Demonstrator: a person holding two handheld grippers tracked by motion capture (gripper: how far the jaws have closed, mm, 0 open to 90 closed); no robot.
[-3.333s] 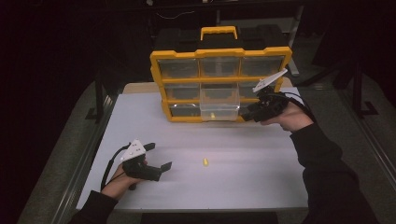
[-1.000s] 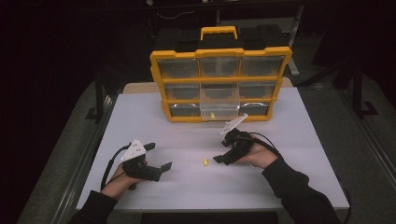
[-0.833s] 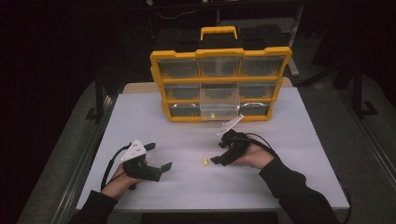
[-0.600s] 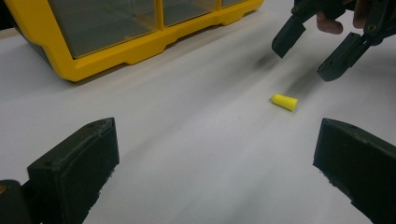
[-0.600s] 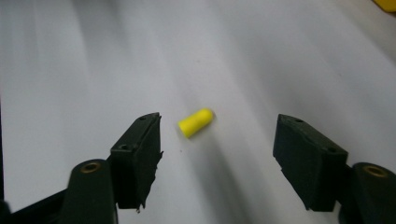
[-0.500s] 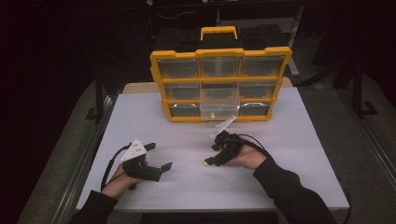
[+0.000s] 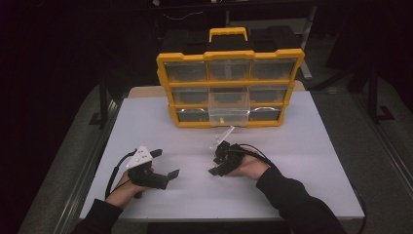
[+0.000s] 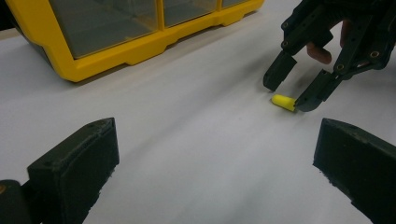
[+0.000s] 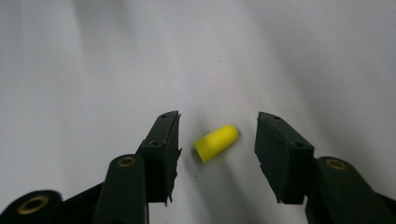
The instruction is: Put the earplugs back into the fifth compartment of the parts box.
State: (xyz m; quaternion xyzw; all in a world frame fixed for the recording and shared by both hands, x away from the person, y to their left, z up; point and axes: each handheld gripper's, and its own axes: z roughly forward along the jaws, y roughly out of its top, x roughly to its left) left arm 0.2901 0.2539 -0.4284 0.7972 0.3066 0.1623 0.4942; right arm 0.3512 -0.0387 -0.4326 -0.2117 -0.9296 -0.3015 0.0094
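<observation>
The left tool (image 7: pixel 163 165) rests on the white surface (image 7: pixel 302 146), its jaws apart and nothing between them, playing no part yet. To its right, the right tool (image 9: pixel 217 140) is down at the surface with the small yellow earplug (image 9: pixel 216 142) lying between its jaws, which have just been closing but do not yet press it. Beyond both tools stands the yellow organizer box (image 7: pixel 230 87), one bottom drawer (image 7: pixel 229 115) pulled out. The grasp, the lift and likely the drop into that drawer remain.

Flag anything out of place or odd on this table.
One small yellow foam plug lies loose on the white table, away from the yellow organiser box. The box's bottom-middle clear drawer sticks out while the others sit flush. The right gripper straddles the plug, jaws closing but not touching.
</observation>
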